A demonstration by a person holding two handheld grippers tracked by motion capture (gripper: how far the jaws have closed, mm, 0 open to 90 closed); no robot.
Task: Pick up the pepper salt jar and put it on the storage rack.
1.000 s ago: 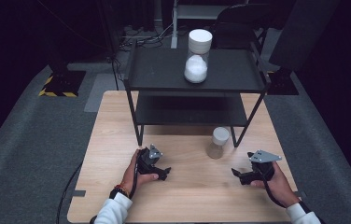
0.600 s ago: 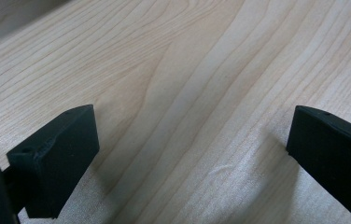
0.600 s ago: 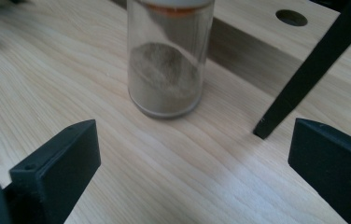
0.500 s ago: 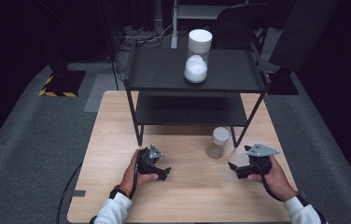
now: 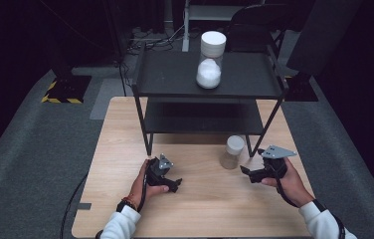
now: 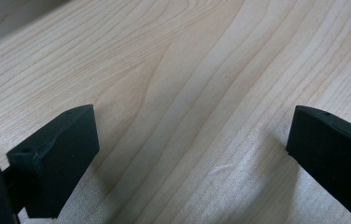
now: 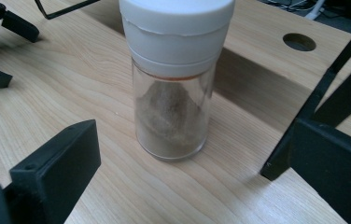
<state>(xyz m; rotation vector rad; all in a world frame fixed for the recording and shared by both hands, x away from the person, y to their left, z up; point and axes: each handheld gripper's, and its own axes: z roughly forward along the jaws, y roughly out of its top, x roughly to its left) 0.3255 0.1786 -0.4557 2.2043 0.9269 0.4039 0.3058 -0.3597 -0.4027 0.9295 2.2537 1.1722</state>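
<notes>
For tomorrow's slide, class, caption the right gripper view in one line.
Open right gripper faces an upright white-capped jar of brownish powder on the wooden table.

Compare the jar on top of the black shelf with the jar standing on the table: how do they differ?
The shelf jar looks taller and holds white powder; the table jar looks shorter and holds brownish powder. The shelf jar stands on the black shelf, far from both grippers; the table jar stands on the table just ahead of the open right gripper. Both are upright, clear and white-lidded.
</notes>
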